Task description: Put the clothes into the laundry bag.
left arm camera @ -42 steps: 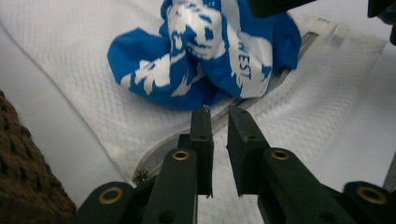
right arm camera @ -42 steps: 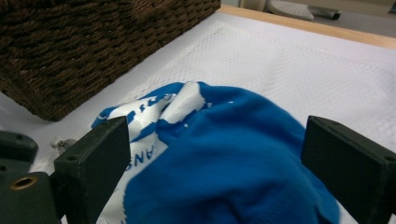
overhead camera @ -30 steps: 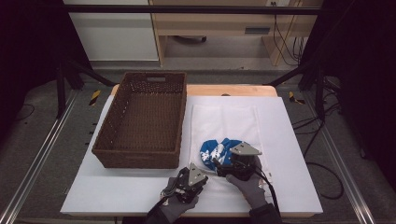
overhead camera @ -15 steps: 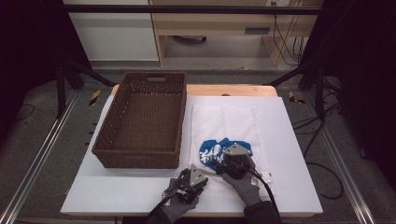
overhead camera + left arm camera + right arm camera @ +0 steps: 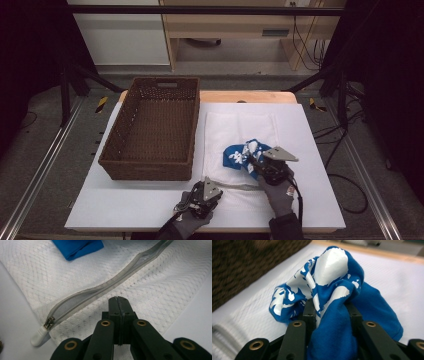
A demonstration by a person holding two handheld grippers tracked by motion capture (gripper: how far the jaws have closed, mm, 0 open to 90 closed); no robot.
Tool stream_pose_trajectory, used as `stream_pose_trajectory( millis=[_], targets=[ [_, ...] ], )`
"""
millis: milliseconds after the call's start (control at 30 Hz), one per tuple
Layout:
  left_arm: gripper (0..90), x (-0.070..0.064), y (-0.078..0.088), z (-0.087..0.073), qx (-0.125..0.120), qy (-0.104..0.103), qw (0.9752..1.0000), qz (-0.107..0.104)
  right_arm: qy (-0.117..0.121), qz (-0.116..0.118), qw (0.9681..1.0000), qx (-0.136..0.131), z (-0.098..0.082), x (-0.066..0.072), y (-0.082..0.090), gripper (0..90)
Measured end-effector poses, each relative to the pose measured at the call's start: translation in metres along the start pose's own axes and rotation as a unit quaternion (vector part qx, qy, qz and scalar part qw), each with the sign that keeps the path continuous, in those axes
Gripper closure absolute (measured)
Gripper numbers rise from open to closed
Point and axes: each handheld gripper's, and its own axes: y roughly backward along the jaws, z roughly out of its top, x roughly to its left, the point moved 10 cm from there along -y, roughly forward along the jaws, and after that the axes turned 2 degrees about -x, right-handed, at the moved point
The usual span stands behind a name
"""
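Left gripper (image 5: 202,196) at the mesh bag's (image 5: 235,131) near zipper (image 5: 105,288) edge, jaws pressed together, apparently pinning it. Right gripper (image 5: 331,308) jaws have just been closing, now pinching the blue garment (image 5: 243,152) atop the bag. Basket (image 5: 152,131) just beside the bag, farther back.

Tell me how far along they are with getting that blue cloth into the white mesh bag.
Early stage. Done: the right gripper has just been closing its jaws, and the blue cloth is bunched between them, lying on the white mesh bag. In hand: the left gripper, jaws shut, rests on the bag's mesh near the zipper. Left: probably getting the cloth inside and closing the zipper.
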Motion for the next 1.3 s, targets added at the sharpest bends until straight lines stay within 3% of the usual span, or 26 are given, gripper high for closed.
stream_pose_trajectory(
  millis=[100,133,167,300,400,433,500,533,567,667,767,867,933,1067,1233,1300],
  targets=[
    [90.0,0.0,0.0,0.0,-0.001,0.001,1.0,-0.001,-0.01,-0.018,0.9994,-0.027,0.014,-0.021,0.018,69.2],
    [90.0,0.0,0.0,0.0,-0.001,0.001,1.0,-0.001,-0.01,-0.018,0.9994,-0.027,0.014,-0.021,0.018,69.2],
    [90.0,0.0,0.0,0.0,0.001,0.001,1.0,-0.002,-0.014,-0.033,0.9986,-0.038,0.022,-0.039,0.03,69.1],
    [90.0,0.0,0.0,0.0,-0.001,0.001,1.0,-0.001,-0.019,-0.058,0.997,-0.047,0.026,-0.063,0.045,69.1],
    [90.0,0.0,0.0,0.0,-0.001,0.001,1.0,-0.001,-0.021,-0.068,0.9965,-0.046,0.024,-0.073,0.05,69.0],
    [89.9,0.0,0.0,0.0,-0.001,0.0,1.0,-0.001,-0.025,-0.08,0.9958,-0.038,0.016,-0.083,0.051,68.8],
    [89.9,0.0,0.0,0.0,-0.001,0.0,1.0,-0.001,-0.026,-0.084,0.9955,-0.034,0.012,-0.087,0.05,68.8],
    [89.9,0.0,0.0,0.0,-0.001,0.0,1.0,-0.001,-0.031,-0.091,0.9952,-0.018,-0.003,-0.094,0.046,68.4],
    [89.9,0.0,0.0,0.0,-0.001,0.0,1.0,-0.001,-0.031,-0.091,0.9952,-0.018,-0.003,-0.094,0.046,68.4],
    [89.9,0.0,0.0,0.0,0.0,-0.002,1.0,0.0,-0.035,-0.101,0.9941,0.016,-0.029,-0.101,0.034,66.8],
    [89.9,0.0,0.0,0.0,0.0,-0.002,1.0,0.0,-0.036,-0.104,0.9934,0.032,-0.041,-0.104,0.028,64.9],
    [89.9,0.0,0.0,0.0,0.0,-0.002,1.0,0.0,-0.041,-0.108,0.9924,0.042,-0.053,-0.105,0.021,59.0],
    [89.9,0.0,0.0,0.0,0.0,-0.002,1.0,0.0,-0.039,-0.102,0.9928,0.048,-0.056,-0.102,0.018,50.0],
    [89.8,0.0,0.0,0.0,0.0,-0.003,1.0,0.002,-0.032,-0.107,0.9932,0.033,-0.051,-0.1,0.02,31.8],
    [89.5,0.0,0.0,0.001,0.004,-0.005,1.0,0.002,-0.03,-0.111,0.9934,0.004,-0.037,-0.103,0.033,26.7],
    [89.5,0.001,0.0,0.001,0.003,-0.005,1.0,0.005,-0.029,-0.107,0.9936,-0.025,-0.022,-0.1,0.046,26.2]
  ],
)
